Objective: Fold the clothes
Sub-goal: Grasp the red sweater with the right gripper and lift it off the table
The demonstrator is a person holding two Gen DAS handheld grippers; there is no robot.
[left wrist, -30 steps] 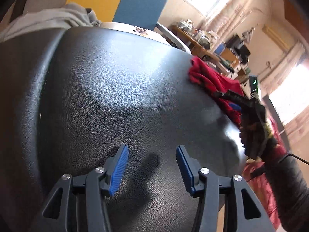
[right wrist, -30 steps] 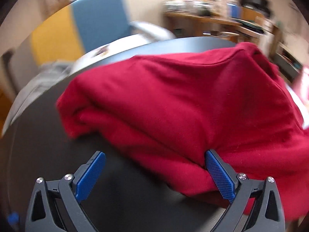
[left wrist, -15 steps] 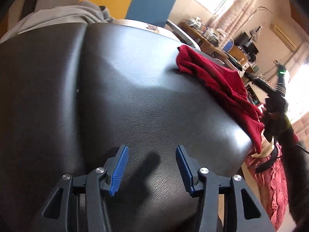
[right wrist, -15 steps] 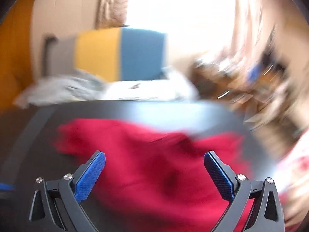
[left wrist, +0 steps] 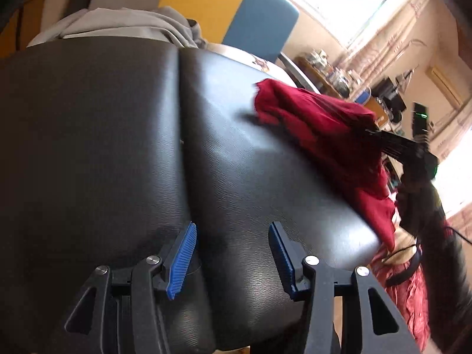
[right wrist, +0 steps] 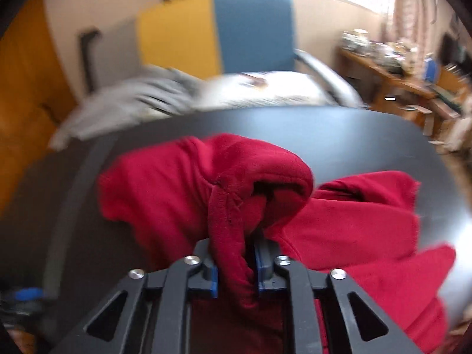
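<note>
Left wrist view, left to right. Grey garment (left wrist: 124, 25) heaped at upper left, behind the black leather cushion (left wrist: 118, 147), which fills most of the frame (a seam runs down it left of centre). Left gripper (left wrist: 231, 261) at bottom centre: jaws spread wide, blue pads (left wrist: 181, 261) bare, nothing between them, poised over the cushion. Red garment (left wrist: 321, 126) bunched at centre right, draped over the cushion's right edge. Right gripper (left wrist: 380, 135) reaches in from the right edge and meets the cloth.

Right wrist view, left to right. Grey garment (right wrist: 129, 103) at upper left, blurred. Yellow and blue chair backs (right wrist: 218, 32) at upper centre. Cushion (right wrist: 295, 126) runs across mid-frame. Right gripper (right wrist: 234, 265) at bottom centre: jaws nearly closed, pinching a thick fold of the red garment (right wrist: 165, 194), which bulges up above the fingers; the rest spreads to the lower right. Wooden desk (right wrist: 392, 73) with clutter at upper right.
</note>
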